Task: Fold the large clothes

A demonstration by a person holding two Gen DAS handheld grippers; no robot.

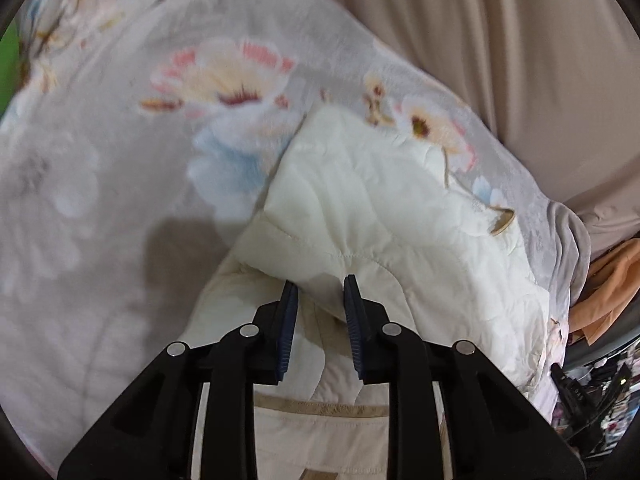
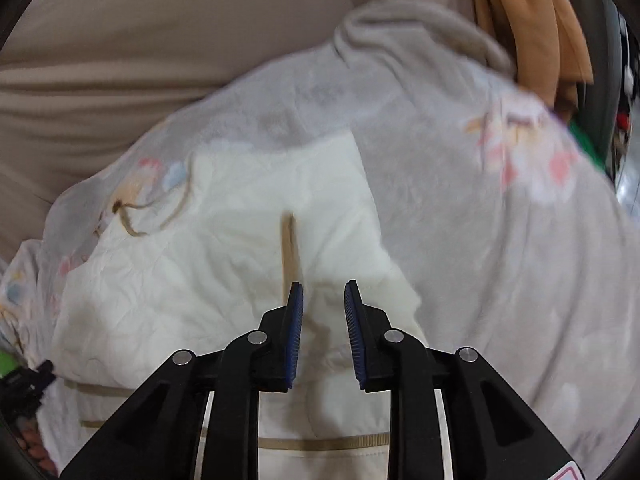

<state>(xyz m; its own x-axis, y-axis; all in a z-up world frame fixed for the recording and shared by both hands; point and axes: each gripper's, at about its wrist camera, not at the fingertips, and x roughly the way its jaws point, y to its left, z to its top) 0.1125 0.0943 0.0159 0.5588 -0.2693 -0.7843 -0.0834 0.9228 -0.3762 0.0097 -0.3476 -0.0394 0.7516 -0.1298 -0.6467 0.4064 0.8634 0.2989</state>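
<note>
A cream quilted garment [image 1: 384, 216] with tan trim lies folded on a grey floral blanket [image 1: 120, 160]. My left gripper [image 1: 320, 284] hovers just above the garment's near part, jaws apart and empty. In the right wrist view the same garment [image 2: 224, 248] shows a tan trim strip [image 2: 287, 256] running toward the fingers. My right gripper [image 2: 323, 288] is open and empty over the garment's right edge, with the floral blanket [image 2: 500, 240] beyond it.
Beige cloth [image 1: 500, 40] covers the surface behind the blanket, also in the right wrist view [image 2: 140, 40]. An orange cloth [image 1: 608, 280] hangs at the right; it shows at the top of the right wrist view [image 2: 520, 12]. Dark clutter [image 1: 592, 400] lies past the blanket's edge.
</note>
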